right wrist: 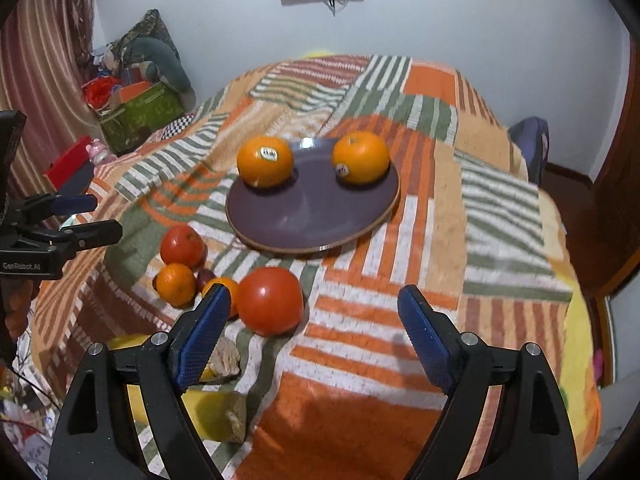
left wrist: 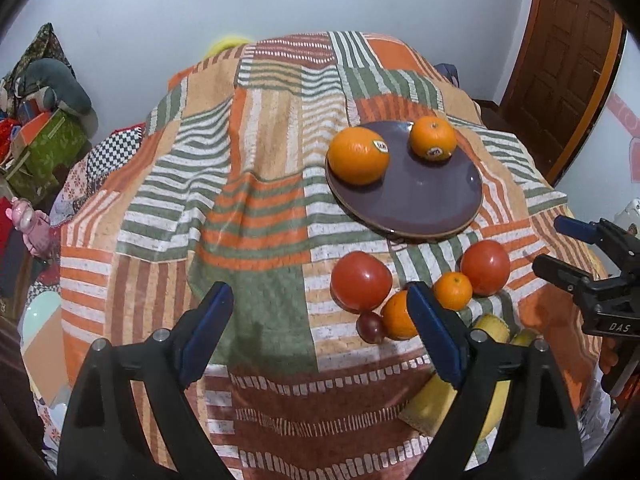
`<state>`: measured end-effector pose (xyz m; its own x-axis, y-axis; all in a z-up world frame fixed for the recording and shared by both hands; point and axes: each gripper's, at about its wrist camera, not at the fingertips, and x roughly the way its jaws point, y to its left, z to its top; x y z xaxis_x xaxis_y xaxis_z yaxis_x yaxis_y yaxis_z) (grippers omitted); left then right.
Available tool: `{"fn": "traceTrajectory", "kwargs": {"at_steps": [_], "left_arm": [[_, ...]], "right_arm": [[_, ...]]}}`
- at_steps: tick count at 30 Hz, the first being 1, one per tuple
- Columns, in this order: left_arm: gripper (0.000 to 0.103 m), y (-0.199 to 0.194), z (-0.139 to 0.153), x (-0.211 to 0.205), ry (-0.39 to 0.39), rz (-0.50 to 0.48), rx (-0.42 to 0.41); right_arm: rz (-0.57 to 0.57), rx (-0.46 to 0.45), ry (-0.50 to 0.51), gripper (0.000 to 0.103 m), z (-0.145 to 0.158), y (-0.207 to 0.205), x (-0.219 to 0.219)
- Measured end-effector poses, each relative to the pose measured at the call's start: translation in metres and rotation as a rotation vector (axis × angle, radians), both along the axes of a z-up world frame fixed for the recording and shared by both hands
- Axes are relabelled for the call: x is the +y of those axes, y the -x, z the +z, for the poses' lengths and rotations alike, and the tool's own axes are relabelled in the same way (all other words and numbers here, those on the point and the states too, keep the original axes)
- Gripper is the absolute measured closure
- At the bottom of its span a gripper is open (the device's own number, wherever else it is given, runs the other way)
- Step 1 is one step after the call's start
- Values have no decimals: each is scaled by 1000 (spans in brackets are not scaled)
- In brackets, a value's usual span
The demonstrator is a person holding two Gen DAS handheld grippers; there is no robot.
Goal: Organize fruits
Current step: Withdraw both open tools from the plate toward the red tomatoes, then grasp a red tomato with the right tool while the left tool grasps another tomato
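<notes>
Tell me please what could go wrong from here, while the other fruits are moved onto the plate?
1. The plate lies on wrinkled cloth and looks slightly tilted; the two oranges on it could roll off if it is bumped.
2. The loose fruits sit packed together: gripping the near tomato with the open right tongs may push the small orange away.
3. The left tongs hover close to the same cluster, so the two could collide.

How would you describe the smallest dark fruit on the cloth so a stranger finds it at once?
Start at the purple plate and come down to the fruit cluster on the striped cloth. The small dark red fruit lies beside the left tomato and a mandarin, far smaller and darker than both.
</notes>
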<state>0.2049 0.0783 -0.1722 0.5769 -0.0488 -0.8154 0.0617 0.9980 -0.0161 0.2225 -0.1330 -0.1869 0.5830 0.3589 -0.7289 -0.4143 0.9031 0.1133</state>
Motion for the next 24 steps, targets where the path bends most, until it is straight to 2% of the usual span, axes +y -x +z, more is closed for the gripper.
{"fn": "traceTrajectory", "kwargs": {"at_steps": [3, 5, 8, 18, 22, 24], "left_arm": [[14, -2, -8, -2, 10, -9, 11], [14, -6, -12, -4, 10, -16, 15], [23, -13, -19, -7, 15, -26, 26], [37, -33, -41, -15, 47, -58, 84], [38, -41, -45, -16, 43, -38, 78], [39, -45, -50, -17, 59, -36, 90]], "right_arm": [[11, 36, -22, 22, -7, -1, 2], [26, 56, -26, 28, -12, -3, 6], [47, 75, -27, 34, -17, -4, 12], [83, 135, -40, 42, -34, -9, 22], [89, 149, -52, 42, -36, -12, 23], [101, 160, -56, 46, -38, -14, 24]]}}
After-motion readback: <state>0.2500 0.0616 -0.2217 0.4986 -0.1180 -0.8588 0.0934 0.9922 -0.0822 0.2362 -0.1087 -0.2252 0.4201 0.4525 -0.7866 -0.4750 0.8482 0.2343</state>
